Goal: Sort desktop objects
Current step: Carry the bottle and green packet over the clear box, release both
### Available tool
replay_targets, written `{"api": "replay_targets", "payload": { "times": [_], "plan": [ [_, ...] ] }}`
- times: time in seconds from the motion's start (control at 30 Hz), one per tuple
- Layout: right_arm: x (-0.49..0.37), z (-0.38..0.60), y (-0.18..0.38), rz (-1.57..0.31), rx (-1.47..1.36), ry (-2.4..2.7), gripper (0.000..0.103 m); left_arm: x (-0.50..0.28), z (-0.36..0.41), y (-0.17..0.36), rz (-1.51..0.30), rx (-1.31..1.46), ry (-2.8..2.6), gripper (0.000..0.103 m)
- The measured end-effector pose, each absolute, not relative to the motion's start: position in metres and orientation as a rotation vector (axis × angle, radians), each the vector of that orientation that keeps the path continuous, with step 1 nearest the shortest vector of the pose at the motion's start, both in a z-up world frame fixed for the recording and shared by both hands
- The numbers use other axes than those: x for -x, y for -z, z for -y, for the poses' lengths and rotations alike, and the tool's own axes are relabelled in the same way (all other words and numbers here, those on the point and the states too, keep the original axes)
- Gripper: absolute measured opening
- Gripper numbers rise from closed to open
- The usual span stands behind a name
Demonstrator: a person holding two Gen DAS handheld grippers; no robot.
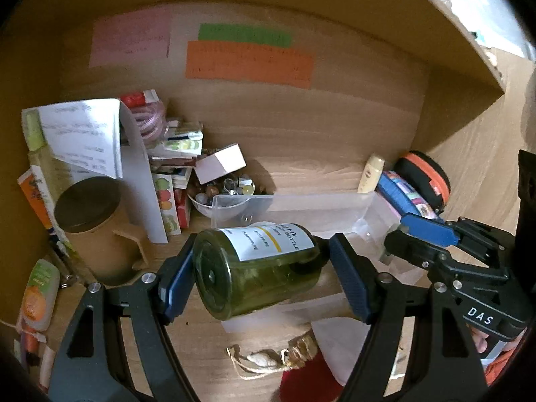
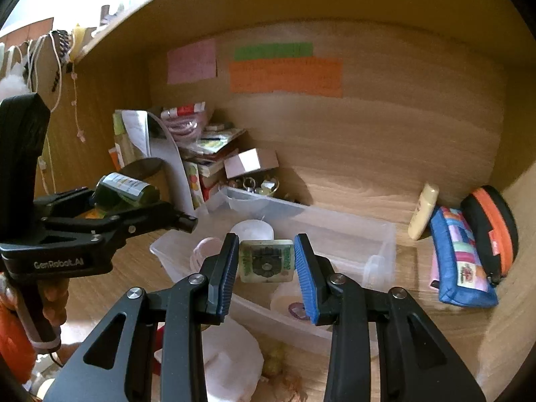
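Note:
My left gripper point(image 1: 261, 268) is shut on a dark green glass bottle point(image 1: 258, 268) with a white label, held tilted above the desk beside the clear plastic bin point(image 1: 361, 207); the bottle also shows in the right wrist view point(image 2: 125, 191). My right gripper point(image 2: 266, 261) is shut on a small square green-patterned box point(image 2: 266, 260), held over the clear bin point(image 2: 382, 234). The bin holds round white containers point(image 2: 254, 229). The right gripper also shows in the left wrist view point(image 1: 432, 234).
A cluttered pile of papers, boxes and a bowl of beads point(image 1: 221, 191) fills the back left, with a brown lidded mug point(image 1: 90, 224). A cream tube point(image 2: 423, 214), blue pouch point(image 2: 459, 258) and orange-black case point(image 2: 492, 231) lie at right. Sticky notes point(image 2: 284, 73) hang on the back wall.

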State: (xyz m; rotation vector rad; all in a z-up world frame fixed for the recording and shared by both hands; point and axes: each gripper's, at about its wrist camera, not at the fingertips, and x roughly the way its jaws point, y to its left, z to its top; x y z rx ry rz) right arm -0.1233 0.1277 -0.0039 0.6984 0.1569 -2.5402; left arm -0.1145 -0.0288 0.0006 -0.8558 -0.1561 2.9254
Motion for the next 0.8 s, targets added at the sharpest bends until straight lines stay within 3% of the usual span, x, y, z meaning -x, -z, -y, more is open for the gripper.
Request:
{"api": "replay_targets", "payload": {
  "times": [0.8],
  "plan": [
    [0.177, -0.092, 0.056, -0.308, -0.924, 2.422, 0.031, 0.181, 0.024, 0.048, 0.111, 1.05, -2.834, 0.076]
  ]
}}
